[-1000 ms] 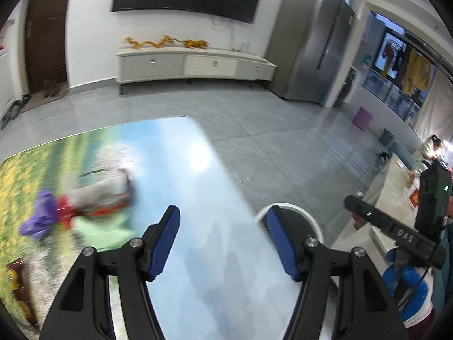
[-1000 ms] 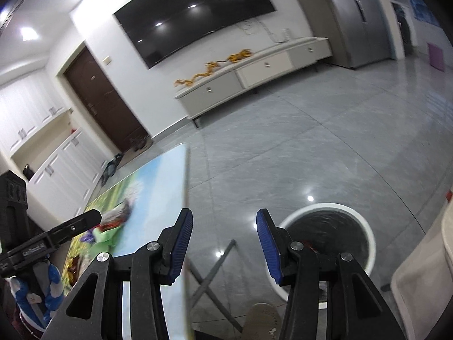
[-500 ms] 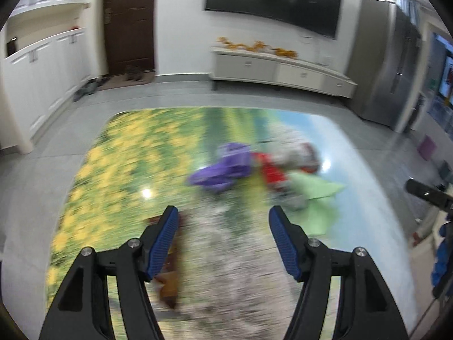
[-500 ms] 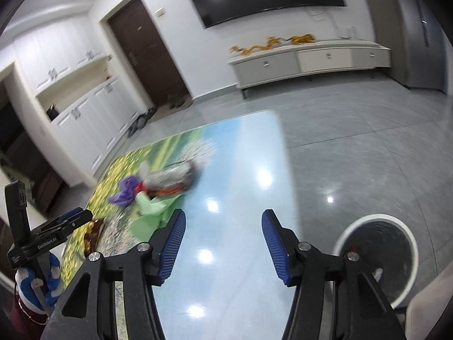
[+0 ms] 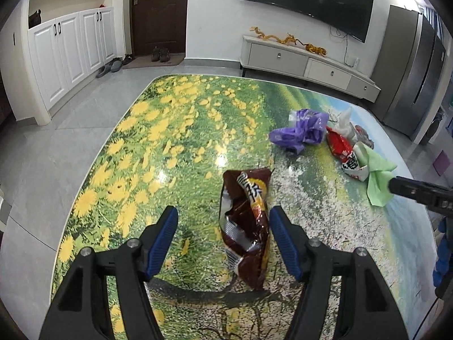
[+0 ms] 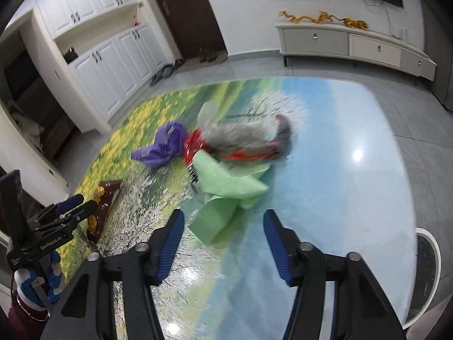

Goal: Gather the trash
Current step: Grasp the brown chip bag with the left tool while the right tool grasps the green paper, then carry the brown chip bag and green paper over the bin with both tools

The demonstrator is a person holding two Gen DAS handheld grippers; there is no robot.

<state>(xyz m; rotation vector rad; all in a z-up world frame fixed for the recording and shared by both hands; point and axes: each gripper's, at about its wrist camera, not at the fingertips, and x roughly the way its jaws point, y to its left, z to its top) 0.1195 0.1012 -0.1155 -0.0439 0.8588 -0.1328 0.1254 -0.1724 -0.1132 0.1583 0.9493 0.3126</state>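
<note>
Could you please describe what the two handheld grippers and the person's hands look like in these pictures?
Both the left gripper and right gripper are black angular frames with silver screws and ribbed blue pads. Seen from the right wrist camera, the left one bears small white lettering and a cable, and the hand holding it wears a blue-and-white glove above a dark red sleeve.

Table (image 5: 119, 170) left half bare; wrapper pile (image 5: 325, 138) crowds right
</note>
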